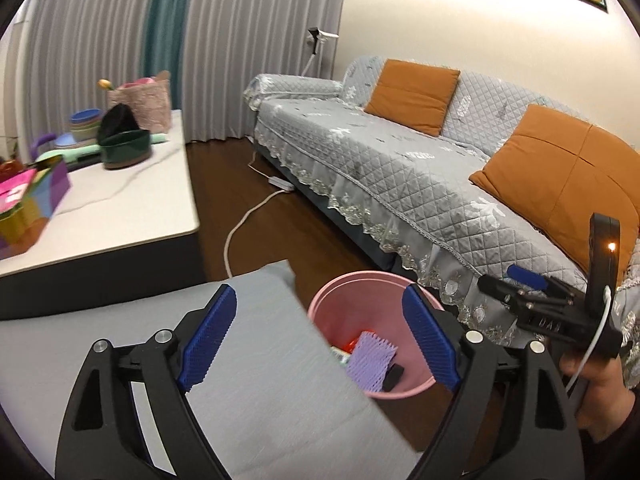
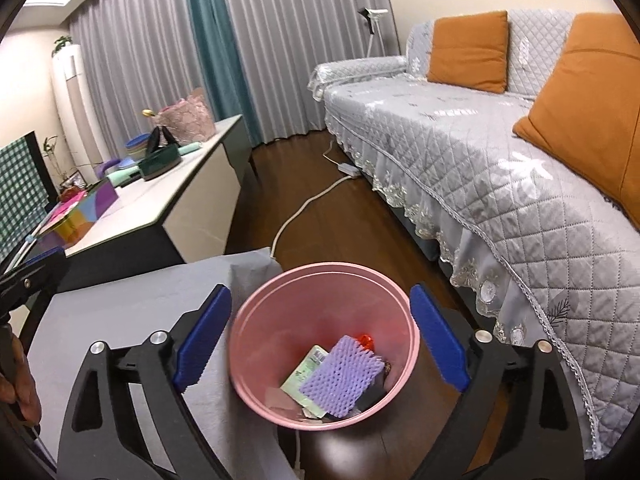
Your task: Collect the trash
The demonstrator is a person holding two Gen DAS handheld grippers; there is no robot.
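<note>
Below your right gripper (image 2: 320, 340) stands the pink bin (image 2: 256, 320) on the dark wooden floor (image 2: 320, 216), tight against the right-hand edge of the grey-covered bench (image 2: 132, 312), between it and the sofa (image 2: 480, 184). That spot lets you carry things off the bench edge and drop them without reaching far. You hold the right gripper straight over the bin mouth with its jaws wide apart and nothing between them, which looks to me like the pose just after a release. Inside lie a purple foam net (image 2: 340, 376), a pale green packet (image 2: 308, 372) under it, something red (image 2: 366, 340) and a dark piece near the wall; those are the trash gathered so far.

Your left gripper (image 1: 320, 340) hangs over the bench edge, its jaws also spread and empty, looking down past the cloth into the bin (image 1: 348, 300). The grey bench top shows no loose trash in either view, so I judge the collecting near done, unless items wait on the white bench (image 1: 120, 200) beyond.
</note>
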